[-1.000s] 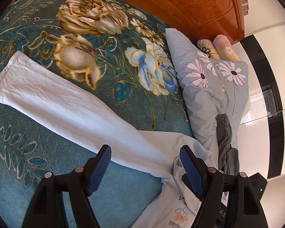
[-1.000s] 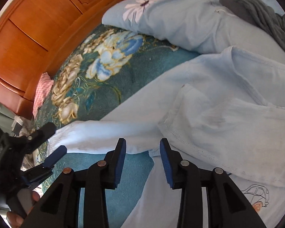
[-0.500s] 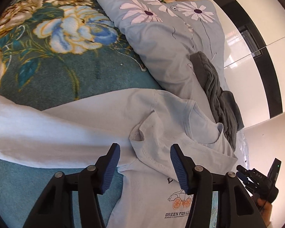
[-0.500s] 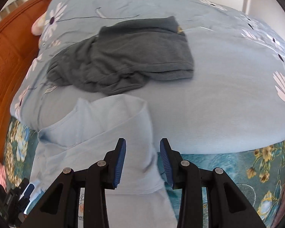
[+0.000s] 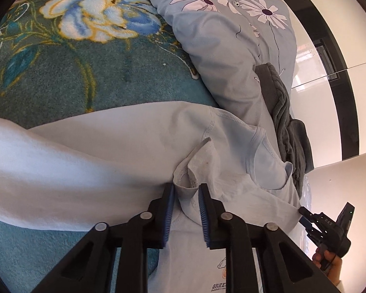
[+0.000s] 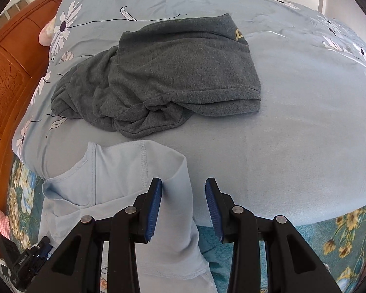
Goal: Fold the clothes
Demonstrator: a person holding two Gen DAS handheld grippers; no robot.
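A pale blue long-sleeved shirt (image 5: 124, 146) lies on the teal floral blanket (image 5: 61, 78), one sleeve stretched left. My left gripper (image 5: 186, 190) has narrowed around a raised fold of the shirt's folded-in sleeve cuff (image 5: 190, 171); a gap still shows between pads and cloth on the right side. My right gripper (image 6: 184, 190) is open, its left pad touching the shirt's other sleeve (image 6: 178, 195) by the shoulder. The shirt's collar (image 6: 90, 161) rests against the quilt.
A dark grey garment (image 6: 173, 78) lies bunched on the light blue daisy quilt (image 6: 305, 122). A carved wooden headboard (image 6: 2, 78) stands at the left. The right gripper also shows in the left wrist view (image 5: 305, 216). White wardrobe doors (image 5: 329, 97) lie beyond the bed.
My left gripper swung from the outstretched sleeve to the folded sleeve by the collar and narrowed around it. My right gripper moved to the other shoulder and stayed open.
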